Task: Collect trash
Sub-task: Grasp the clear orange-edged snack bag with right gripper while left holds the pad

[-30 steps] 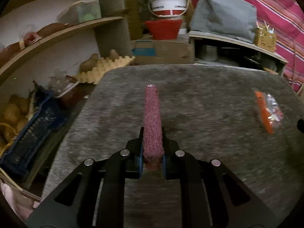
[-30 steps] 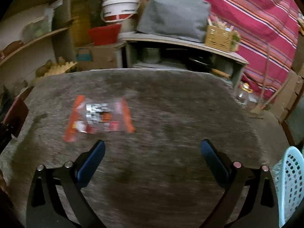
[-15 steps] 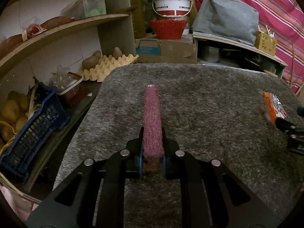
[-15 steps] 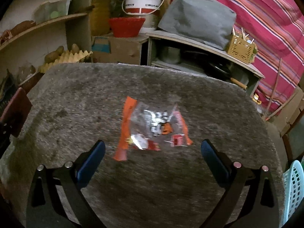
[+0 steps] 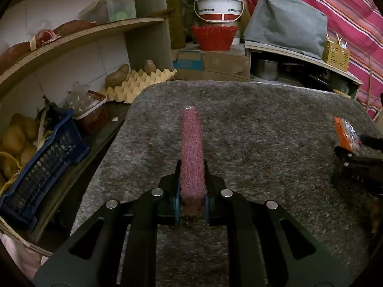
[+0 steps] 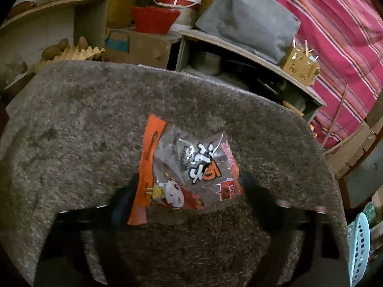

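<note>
From the right wrist camera, the snack wrapper lies directly ahead of my right gripper, its near half sitting between the two blurred fingers. The jaws are closing on it; I cannot tell whether the pads already touch its edges, so I judge the grasp not yet made. The wrapper's long axis runs roughly along the line the gripper points, tilted a little, with the orange sealed strip on the left side and the clear, crinkled middle toward the right. That leaves the fingers squeezing across the short width, which should crumple the film rather than slip off it. It looks flat, empty and light, printed with a cartoon figure and bold lettering, resting on the grey carpet-covered table.

In the left wrist view the same wrapper sits far off to the right edge, so the right hand is clearly the nearer one. My left gripper is clenched on a pink-red fuzzy pad, held edge-up and pointing away over the carpet.

A pale blue basket shows at the lower right, beside the table.
</note>
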{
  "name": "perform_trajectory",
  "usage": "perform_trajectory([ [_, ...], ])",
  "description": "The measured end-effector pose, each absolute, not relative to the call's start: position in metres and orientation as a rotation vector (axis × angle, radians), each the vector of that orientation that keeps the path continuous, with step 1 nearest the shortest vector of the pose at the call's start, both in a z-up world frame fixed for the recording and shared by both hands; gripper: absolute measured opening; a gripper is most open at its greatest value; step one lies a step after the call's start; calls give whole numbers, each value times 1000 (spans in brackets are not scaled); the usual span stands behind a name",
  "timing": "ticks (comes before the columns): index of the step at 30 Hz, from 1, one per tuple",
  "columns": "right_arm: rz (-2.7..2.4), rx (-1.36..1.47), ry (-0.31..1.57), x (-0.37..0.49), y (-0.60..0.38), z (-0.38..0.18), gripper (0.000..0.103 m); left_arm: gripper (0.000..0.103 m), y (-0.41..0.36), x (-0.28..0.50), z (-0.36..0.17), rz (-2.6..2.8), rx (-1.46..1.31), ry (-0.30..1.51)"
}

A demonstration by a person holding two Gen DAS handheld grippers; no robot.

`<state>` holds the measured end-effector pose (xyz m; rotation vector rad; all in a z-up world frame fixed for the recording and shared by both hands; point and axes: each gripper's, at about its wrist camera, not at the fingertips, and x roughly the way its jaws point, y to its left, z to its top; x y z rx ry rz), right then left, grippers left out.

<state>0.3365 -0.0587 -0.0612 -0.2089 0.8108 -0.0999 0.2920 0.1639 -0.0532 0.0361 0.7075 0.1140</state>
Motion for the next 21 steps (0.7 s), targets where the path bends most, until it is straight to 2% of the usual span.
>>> perform_trajectory([
  [1, -71, -184, 816, 336, -62, -62, 51, 13, 164, 291, -53, 115, 36, 707],
  [2, -56, -171, 819, 336, -64, -62, 37, 13, 163, 291, -52, 116, 37, 706],
  [3, -48, -169, 817, 335, -63, -62, 30, 13, 163, 291, -52, 116, 38, 706],
  [6, -18, -174, 793, 330, -64, -56, 22, 13, 163, 290, -51, 120, 45, 702],
  [21, -2, -111, 721, 294, -100, -29, 20, 13, 138, 272, -31, 102, 50, 659],
])
